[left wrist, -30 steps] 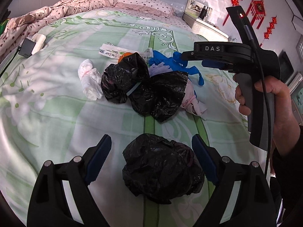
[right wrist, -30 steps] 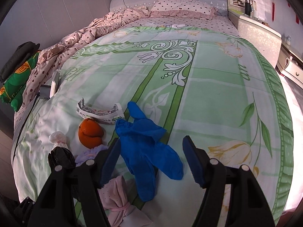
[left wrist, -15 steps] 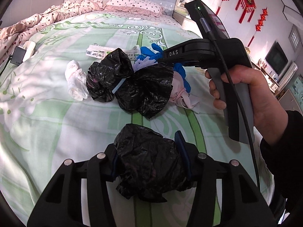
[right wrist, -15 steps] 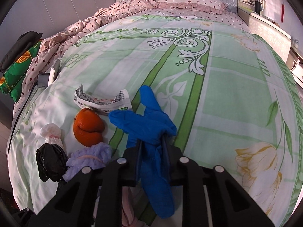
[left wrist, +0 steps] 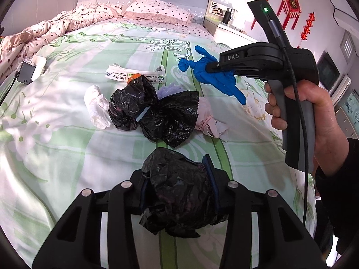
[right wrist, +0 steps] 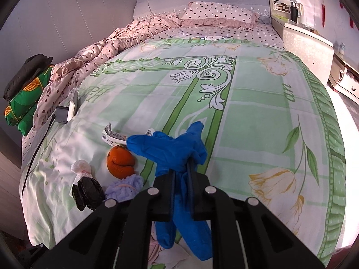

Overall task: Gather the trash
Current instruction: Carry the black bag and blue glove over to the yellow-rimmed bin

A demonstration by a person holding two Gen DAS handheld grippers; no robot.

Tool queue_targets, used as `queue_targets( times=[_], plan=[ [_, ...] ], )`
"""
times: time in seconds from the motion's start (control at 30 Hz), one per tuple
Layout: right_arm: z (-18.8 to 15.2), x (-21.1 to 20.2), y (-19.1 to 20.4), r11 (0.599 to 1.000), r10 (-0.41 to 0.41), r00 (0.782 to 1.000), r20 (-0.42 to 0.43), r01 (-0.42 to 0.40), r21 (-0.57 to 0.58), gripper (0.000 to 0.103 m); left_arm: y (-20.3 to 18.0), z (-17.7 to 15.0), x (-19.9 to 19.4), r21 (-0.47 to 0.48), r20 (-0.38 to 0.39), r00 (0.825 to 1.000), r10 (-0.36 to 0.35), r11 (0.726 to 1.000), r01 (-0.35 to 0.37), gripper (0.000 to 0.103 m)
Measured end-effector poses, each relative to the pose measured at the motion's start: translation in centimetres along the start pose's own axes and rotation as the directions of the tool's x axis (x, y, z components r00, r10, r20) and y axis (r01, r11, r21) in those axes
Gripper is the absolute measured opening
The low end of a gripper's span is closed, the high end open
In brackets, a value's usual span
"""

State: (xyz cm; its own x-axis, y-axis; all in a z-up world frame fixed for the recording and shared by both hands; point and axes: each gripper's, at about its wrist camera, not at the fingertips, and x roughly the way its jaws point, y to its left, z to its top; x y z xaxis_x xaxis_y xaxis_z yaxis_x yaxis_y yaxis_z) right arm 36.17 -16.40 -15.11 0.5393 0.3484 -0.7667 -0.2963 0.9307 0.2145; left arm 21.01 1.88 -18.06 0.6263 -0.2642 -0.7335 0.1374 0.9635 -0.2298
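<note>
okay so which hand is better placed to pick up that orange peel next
Neither is free: the left gripper is shut on a black bag, the right gripper on the blue glove. Once emptied, the right; the orange peel lies just beside its fingers.

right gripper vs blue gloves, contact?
Touching. In the right wrist view the right gripper has its jaws shut on the blue gloves; the left wrist view shows the gloves lifted off the bed, dangling from it.

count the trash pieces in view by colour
black: 2, held bag, tied bag
blue: 1, glove
white: 2, tissue wad, wrapper
orange: 1, peel
purple: 1, fluffy wad
pink: 1, cloth
total: 8
</note>
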Motion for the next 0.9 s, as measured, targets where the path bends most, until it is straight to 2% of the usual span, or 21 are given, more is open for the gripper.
queue_targets(
  times=[0.37, 0.47, 0.9],
  plan=[
    [-1.3, -7.5, -1.2, 1.0, 0.004, 0.998, 0.063, -0.006, 0.022, 0.008, -0.4, -0.1, -2.2, -0.032, 0.022, 1.0, -0.008, 0.999, 0.008, 0.036],
    [-1.8, -9.3, -1.7, 0.999, 0.03, 0.997, 0.073, -0.032, 0.036, 0.008, -0.7, -0.1, -3.0, -0.034, 0.036, 0.999, -0.008, 0.999, 0.01, 0.036],
    [-4.3, -18.5, -3.0, 0.998, 0.032, 0.985, 0.168, -0.039, 0.04, 0.008, -3.0, 0.8, -6.9, -0.006, 0.109, 0.994, 0.003, 1.0, -0.002, 0.036]
  ],
)
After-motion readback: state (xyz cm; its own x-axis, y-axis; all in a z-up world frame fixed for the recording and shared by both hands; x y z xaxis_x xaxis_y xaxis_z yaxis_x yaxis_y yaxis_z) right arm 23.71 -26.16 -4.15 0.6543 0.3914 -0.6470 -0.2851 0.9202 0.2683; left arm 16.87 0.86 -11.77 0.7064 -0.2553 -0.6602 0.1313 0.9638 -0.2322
